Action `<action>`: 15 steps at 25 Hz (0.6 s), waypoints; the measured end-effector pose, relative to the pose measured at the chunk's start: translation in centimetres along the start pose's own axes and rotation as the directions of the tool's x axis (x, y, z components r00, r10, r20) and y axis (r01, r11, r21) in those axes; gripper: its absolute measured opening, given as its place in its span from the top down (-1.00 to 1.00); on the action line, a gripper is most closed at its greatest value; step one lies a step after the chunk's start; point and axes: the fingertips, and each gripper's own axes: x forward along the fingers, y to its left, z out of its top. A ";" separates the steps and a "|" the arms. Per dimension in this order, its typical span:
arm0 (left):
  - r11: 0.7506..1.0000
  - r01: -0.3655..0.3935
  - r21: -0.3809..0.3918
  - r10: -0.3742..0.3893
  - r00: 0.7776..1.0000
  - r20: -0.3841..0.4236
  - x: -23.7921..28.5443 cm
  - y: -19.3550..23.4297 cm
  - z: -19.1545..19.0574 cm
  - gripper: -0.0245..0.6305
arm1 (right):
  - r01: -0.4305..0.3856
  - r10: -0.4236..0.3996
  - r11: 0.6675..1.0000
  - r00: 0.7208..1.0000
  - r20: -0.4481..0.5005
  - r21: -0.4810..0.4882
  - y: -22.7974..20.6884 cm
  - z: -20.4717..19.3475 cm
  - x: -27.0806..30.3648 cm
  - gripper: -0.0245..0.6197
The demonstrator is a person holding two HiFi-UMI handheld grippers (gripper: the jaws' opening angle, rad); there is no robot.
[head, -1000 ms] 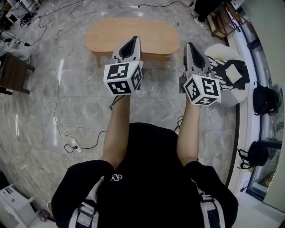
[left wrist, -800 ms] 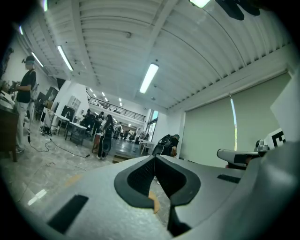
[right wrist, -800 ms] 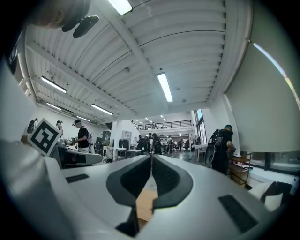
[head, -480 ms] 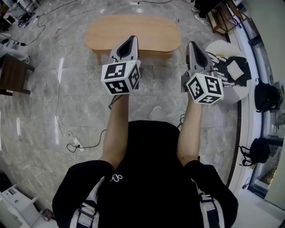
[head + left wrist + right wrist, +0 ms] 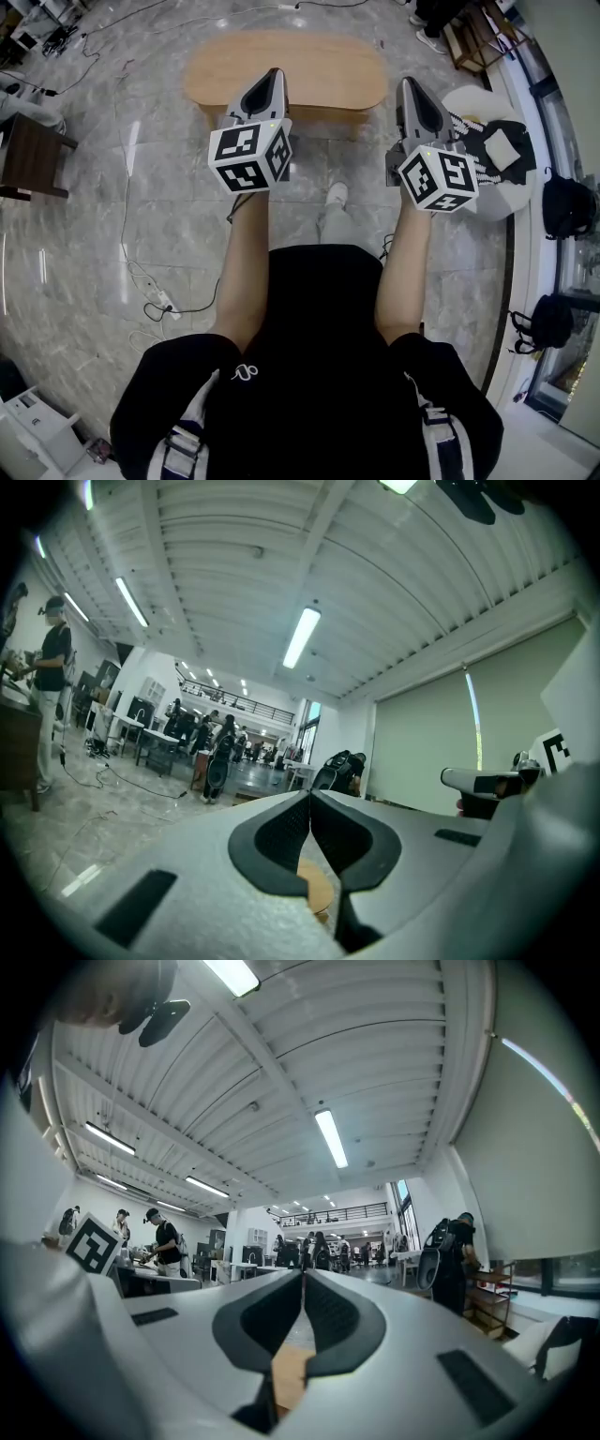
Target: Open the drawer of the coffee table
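Left tool [image 5: 274, 75] and right tool [image 5: 406, 84], both with jaws pressed together on nothing, point toward the coffee table [image 5: 319, 61] ahead on the floor [image 5: 141, 187]: judged the approach step, with 1 tool next needing to lower, open and catch the drawer front.

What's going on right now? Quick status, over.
Left gripper and right gripper both shut, empty. Wooden coffee table ahead on the floor, untouched, no drawer seen open. Nothing visible in the way.
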 end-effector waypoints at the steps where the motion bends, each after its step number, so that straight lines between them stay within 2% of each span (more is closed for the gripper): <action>1: 1.000 -0.003 0.002 0.003 1.000 0.002 0.1 0.2 -0.1 0.89 | -0.003 0.003 1.000 1.000 0.001 0.000 0.0 -0.2 0.2 0.88; 10: 0.998 -0.052 0.023 0.052 0.998 0.018 3.0 2.4 -1.1 0.89 | -0.052 0.052 0.999 0.998 0.023 0.004 -1.2 -2.0 2.8 0.88; 15: 0.999 -0.045 0.020 0.044 0.998 0.036 6.4 2.9 -1.1 0.89 | -0.025 0.024 1.000 0.999 0.036 0.014 -3.9 -2.4 5.4 0.88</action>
